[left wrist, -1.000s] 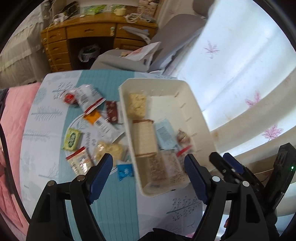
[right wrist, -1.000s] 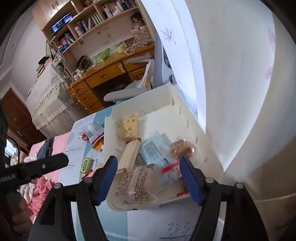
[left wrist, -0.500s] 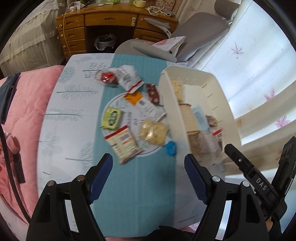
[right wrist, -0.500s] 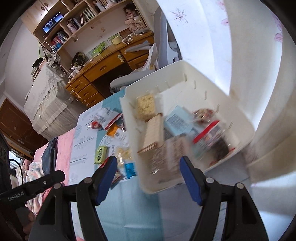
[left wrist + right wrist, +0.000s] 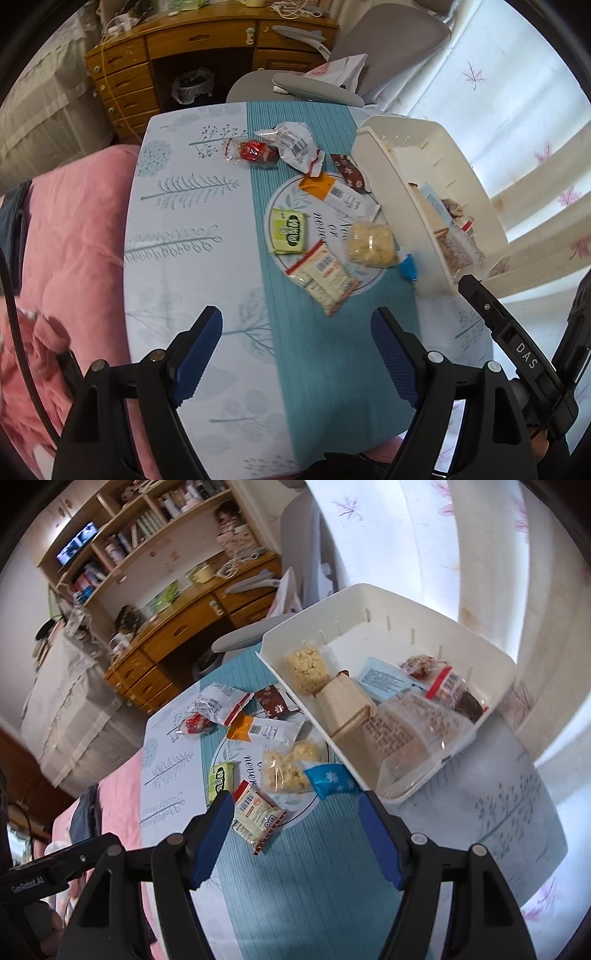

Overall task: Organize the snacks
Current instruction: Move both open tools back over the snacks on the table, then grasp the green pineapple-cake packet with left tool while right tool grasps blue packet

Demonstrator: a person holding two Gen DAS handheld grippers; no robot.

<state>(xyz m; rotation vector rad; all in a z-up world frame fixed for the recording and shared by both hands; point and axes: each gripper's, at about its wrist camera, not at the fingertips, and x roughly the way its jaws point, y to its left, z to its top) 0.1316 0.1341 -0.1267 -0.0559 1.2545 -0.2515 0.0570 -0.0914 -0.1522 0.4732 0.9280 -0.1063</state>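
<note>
Several snack packets lie loose on the teal runner: a green packet (image 5: 290, 231), a red-striped cracker packet (image 5: 322, 275), a clear bag of yellow pieces (image 5: 371, 243), a small blue packet (image 5: 330, 780), a brown one (image 5: 349, 172) and a red one (image 5: 255, 151). The white basket (image 5: 399, 218) on the right holds several packed snacks (image 5: 347, 698). My left gripper (image 5: 295, 349) hangs above the bare runner near the table's front; its jaws are opening, with nothing between them. My right gripper (image 5: 295, 829) stands open over the cracker packet (image 5: 258, 818), not touching it.
The table (image 5: 177, 229) is covered with a pale tree-print cloth. A pink quilt (image 5: 66, 240) lies along its left side. A grey chair (image 5: 317, 88) and a wooden desk (image 5: 184, 55) stand behind it. White curtains (image 5: 517, 110) hang to the right, past the basket.
Both grippers have swung left, away from above the basket, to above the loose packets on the runner. The left jaws stand slightly wider. Nothing was picked up.
</note>
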